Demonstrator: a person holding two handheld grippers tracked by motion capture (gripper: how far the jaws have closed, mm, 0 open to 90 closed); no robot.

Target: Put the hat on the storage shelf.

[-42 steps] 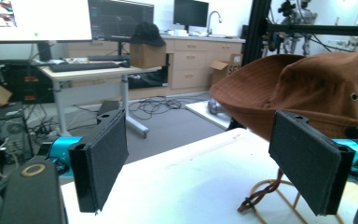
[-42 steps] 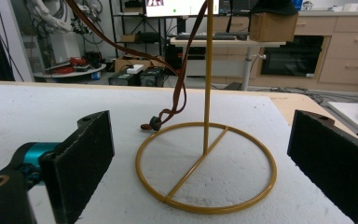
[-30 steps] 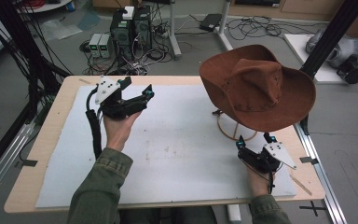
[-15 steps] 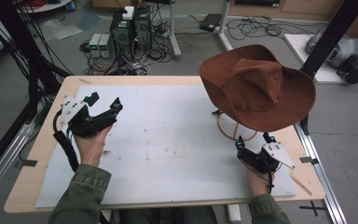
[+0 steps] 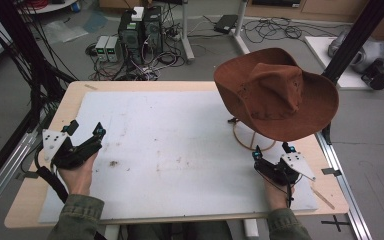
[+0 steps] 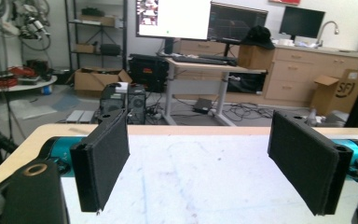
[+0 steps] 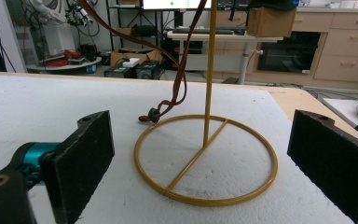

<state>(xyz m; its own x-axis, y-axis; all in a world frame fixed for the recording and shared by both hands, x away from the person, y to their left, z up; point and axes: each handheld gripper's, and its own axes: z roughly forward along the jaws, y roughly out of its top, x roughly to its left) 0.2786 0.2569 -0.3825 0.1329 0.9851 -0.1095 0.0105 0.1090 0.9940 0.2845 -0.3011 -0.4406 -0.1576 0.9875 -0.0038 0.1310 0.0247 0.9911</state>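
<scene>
- The brown wide-brimmed hat (image 5: 275, 92) sits on top of a gold wire hat stand (image 7: 206, 158), so the crown keeps its shape and the brim hangs free above the table.
- The right gripper (image 5: 271, 159) rests low on the white mat (image 5: 180, 145), its jaws spread wide and holding nothing. The stand's ring base lies just ahead of the fingertips, roughly centred between them in the right gripper view — a placing that seems meant for closing on the stand or steadying it.
- The hat's brown chin cord (image 7: 177, 70) dangles down beside the upright rod, and its knotted end touches the mat just beyond the ring, ahead of the left-hand pad (image 7: 81, 161).
- The left gripper (image 5: 82, 140) is well apart from the hat, near the table's opposite edge. Its pads (image 6: 103, 161) stand wide apart with bare mat between them — it looks parked out of the way, leaving the hat side to the other hand.
- My read: the work on the hat appears either finished or not yet begun, since neither gripper touches it.
</scene>
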